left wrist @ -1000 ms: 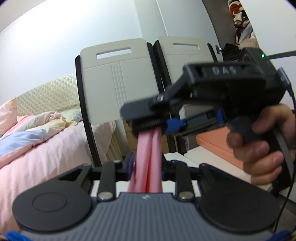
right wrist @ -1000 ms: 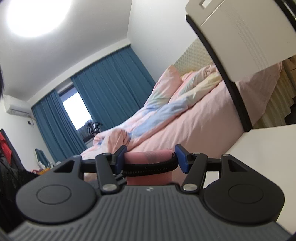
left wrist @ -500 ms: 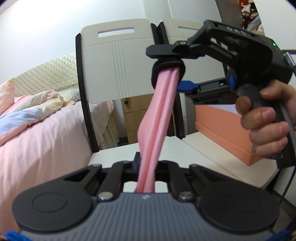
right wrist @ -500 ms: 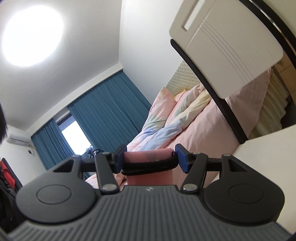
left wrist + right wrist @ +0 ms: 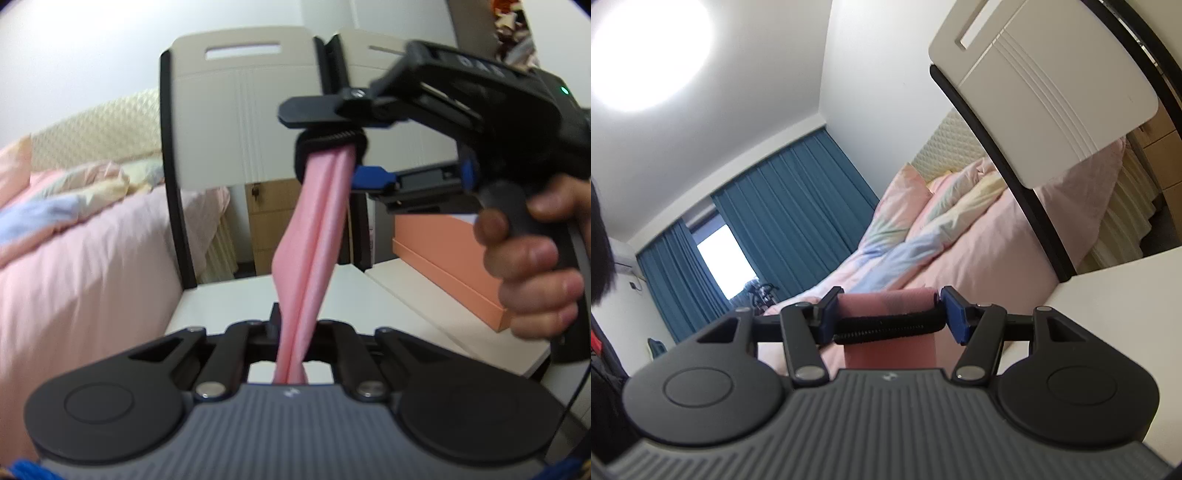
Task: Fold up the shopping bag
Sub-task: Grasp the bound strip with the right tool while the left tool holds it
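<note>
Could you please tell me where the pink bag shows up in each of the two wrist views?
Left wrist: the bag runs as a folded strip up the middle, from the shut left gripper to the right gripper.
Right wrist: low centre, a wide band between the right gripper's blue pads.
Shared landmark: the white chair back.

Chair backs [image 5: 240,122] close ahead

White walls; ceiling lamp [image 5: 646,51] at ten o'clock, blue curtains [image 5: 798,206] at centre-left, pink bed [image 5: 979,266] centre, chair [image 5: 1045,92] at two o'clock.
</note>
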Demonstrator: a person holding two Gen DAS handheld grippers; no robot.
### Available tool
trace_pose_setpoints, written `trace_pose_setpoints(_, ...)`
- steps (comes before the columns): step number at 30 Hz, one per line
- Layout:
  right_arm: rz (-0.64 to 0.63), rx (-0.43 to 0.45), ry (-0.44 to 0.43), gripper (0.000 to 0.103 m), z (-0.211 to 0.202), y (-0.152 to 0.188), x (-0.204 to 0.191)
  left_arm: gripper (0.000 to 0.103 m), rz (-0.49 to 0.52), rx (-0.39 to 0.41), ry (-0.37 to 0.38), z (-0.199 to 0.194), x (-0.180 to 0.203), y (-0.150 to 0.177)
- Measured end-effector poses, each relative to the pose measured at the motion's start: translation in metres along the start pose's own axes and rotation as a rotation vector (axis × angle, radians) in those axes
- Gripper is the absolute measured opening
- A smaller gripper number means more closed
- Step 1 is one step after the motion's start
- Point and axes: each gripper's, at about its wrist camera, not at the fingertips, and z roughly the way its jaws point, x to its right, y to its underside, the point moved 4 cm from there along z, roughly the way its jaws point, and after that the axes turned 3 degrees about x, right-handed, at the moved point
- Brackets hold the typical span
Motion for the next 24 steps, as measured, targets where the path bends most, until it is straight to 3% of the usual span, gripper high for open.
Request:
trace_pose_setpoints(5, -0.02, -0.024, 0.0, 0.061, 0.014, 0.011, -0.007, 0.006, -0.032, 0.011, 0.009, -0.006, -0.005, -0.002)
trace_pose_setpoints(12, -0.063, -0.175, 0.008, 0.061, 0.043, 0.046, -0.017, 0.006, -0.088, 0.007, -0.011, -0.008, -0.017, -0.005)
trace_pose_setpoints(15, -0.041, -0.161, 0.008, 0.058, 0.041, 0.042, -0.013, 0.011, -0.095, 0.006, -0.013, -0.005, -0.019, -0.007)
trace_pose_setpoints(21, -0.031, -0.093, 0.009, 0.056, 0.029, 0.022, -0.008, 0.032, -0.089, 0.016, -0.021, 0.0, -0.021, -0.008)
trace_pose_setpoints(24, -0.039, -0.043, 0.012, 0.056, 0.019, 0.008, -0.009, 0.036, -0.094, 0.018, -0.014, 0.001, -0.021, -0.009)
